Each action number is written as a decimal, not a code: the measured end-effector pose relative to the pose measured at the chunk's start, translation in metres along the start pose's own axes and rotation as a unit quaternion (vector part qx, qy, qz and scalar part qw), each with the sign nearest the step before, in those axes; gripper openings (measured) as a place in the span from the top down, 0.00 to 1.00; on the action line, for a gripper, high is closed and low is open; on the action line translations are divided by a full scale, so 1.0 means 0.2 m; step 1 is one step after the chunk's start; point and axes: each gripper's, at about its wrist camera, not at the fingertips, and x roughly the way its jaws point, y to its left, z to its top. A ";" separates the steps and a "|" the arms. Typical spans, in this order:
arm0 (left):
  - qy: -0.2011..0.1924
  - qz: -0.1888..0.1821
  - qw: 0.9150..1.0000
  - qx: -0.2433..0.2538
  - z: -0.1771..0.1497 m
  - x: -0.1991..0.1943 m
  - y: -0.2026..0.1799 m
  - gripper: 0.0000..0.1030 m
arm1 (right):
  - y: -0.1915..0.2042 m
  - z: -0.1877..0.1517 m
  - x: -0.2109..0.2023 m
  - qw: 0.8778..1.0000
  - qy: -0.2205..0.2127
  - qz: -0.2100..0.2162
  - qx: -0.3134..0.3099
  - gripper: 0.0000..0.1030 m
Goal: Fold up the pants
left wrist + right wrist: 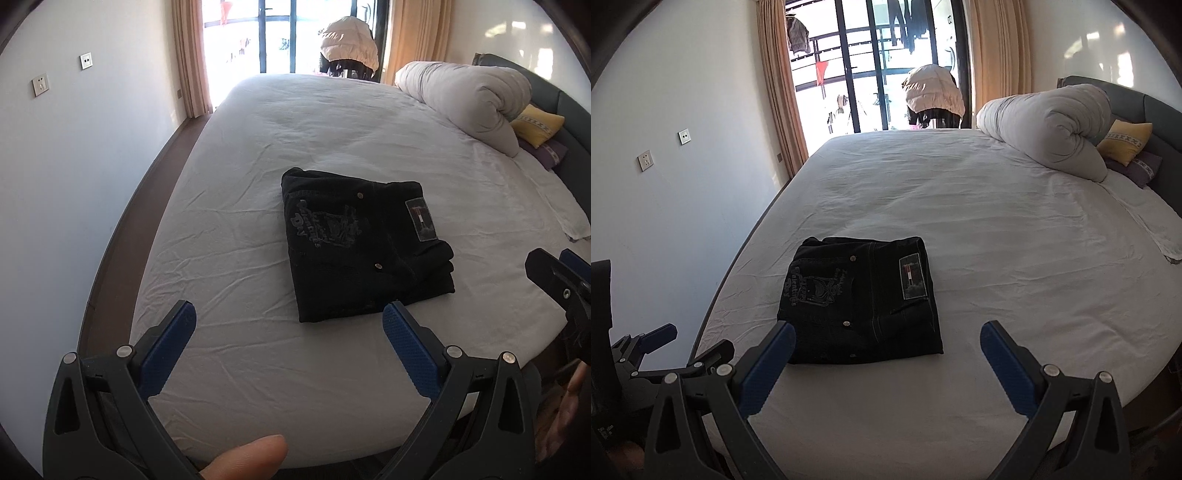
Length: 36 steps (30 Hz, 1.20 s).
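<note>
Jaws wide apart on both tools, nothing between them: the left gripper (288, 317) and the right gripper (888, 338) each hang over the near edge of the bed (258, 387), clear of the cloth. The pants (364, 243) lie ahead of both, on the white sheet, already brought down to a compact dark block with the back pocket print and waistband patch (421, 219) facing up.

From the left wrist view the block sits forward and to the right, its near corner just beyond the right-hand blue pad. From the right wrist view it sits forward and to the left, its near edge close behind the left-hand pad. So the bundle lies between the two tools, about equally near each. Its longer side seems to run away from the grippers, though the fisheye bend makes that uncertain.

Layered edges show at the block's right side (443, 266). The folding looks finished or nearly so; at most a squaring-up remains.
</note>
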 end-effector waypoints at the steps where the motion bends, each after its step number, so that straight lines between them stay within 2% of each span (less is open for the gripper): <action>1: 0.001 -0.001 1.000 -0.001 0.00 0.00 0.00 0.00 | 0.00 0.00 0.00 1.000 0.002 0.000 0.000 0.00; 11: 0.014 -0.007 1.000 -0.014 0.00 0.05 0.02 0.00 | 0.02 0.00 0.02 1.000 0.014 -0.001 -0.006 0.00; 36: 0.015 -0.005 1.000 -0.017 -0.02 0.06 0.00 0.00 | 0.00 -0.04 0.04 1.000 0.026 -0.002 -0.004 0.00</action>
